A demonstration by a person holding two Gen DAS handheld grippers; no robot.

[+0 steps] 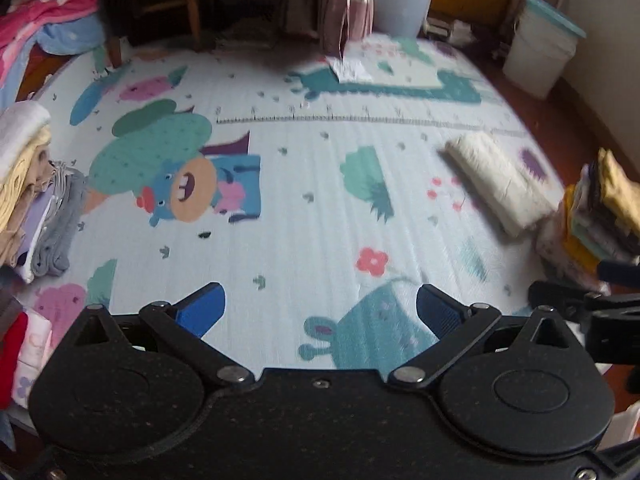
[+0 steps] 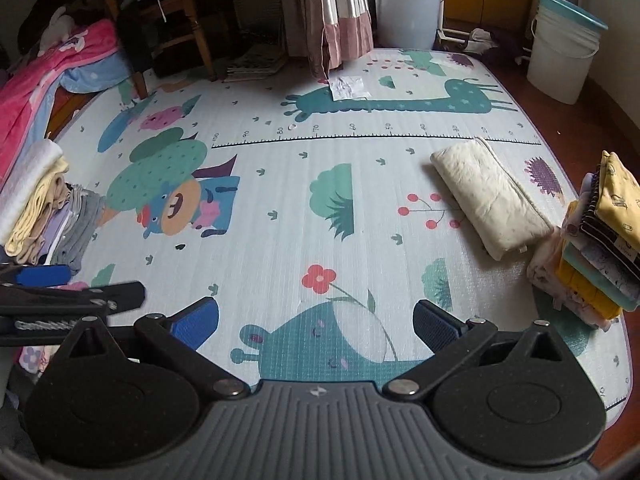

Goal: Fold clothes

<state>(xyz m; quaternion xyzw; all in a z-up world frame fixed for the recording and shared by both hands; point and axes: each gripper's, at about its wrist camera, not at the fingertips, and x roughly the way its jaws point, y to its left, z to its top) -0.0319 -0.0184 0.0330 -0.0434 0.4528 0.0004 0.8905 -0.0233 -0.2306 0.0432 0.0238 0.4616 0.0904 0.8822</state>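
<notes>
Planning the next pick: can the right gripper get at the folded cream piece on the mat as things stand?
Probably yes. The right gripper is open and holds nothing, and the mat between it and the folded cream piece is bare. The folded stack sits close on its right, so come in from the left.

cartoon play mat [image 2: 280, 240], folded cream garment [image 2: 490, 204], clothes stacks [image 2: 596, 240] at both sides
</notes>
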